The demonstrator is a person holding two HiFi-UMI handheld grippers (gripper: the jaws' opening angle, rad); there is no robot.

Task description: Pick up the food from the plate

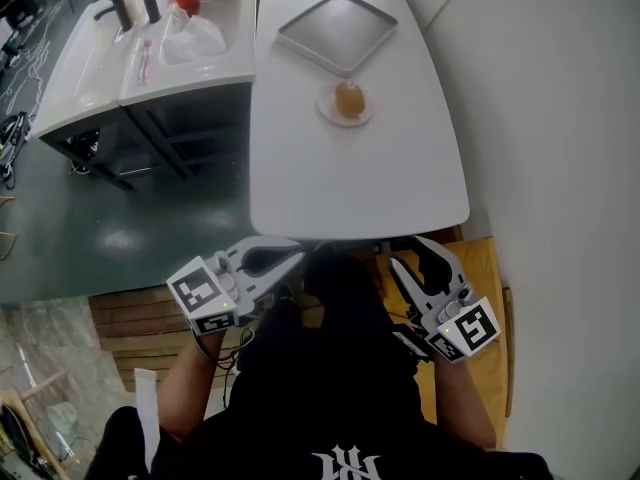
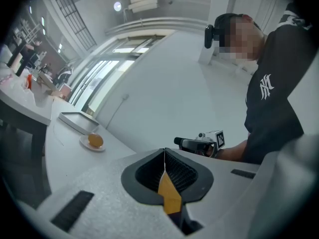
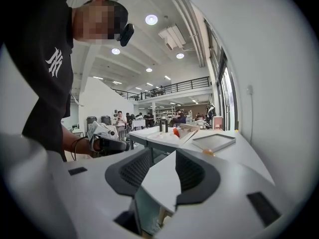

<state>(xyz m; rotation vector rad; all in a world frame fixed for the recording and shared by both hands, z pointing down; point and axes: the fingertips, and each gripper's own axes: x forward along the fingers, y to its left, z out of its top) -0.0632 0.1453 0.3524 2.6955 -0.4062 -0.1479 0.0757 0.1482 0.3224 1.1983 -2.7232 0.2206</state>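
Note:
The food (image 1: pixel 348 99) is a round brown piece on a small white plate (image 1: pixel 327 111), far across the white table (image 1: pixel 330 183). It also shows as the food (image 2: pixel 94 140) in the left gripper view and as a small orange spot of food (image 3: pixel 208 152) in the right gripper view. Both grippers hang below the table's near edge, well short of the plate. My left gripper (image 1: pixel 293 259) has its pads pressed together, empty; left gripper (image 2: pixel 164 156). My right gripper (image 1: pixel 412 262) stands open, a gap between its pads and nothing in it; right gripper (image 3: pixel 162 171).
A grey square tray (image 1: pixel 340 30) lies just beyond the plate. To the left stands a second white table (image 1: pixel 100 68) with dark bottles, a red item and a clear plastic bag (image 1: pixel 195 36). A wall runs along the right. Wooden seats (image 1: pixel 485 268) are beneath my hands.

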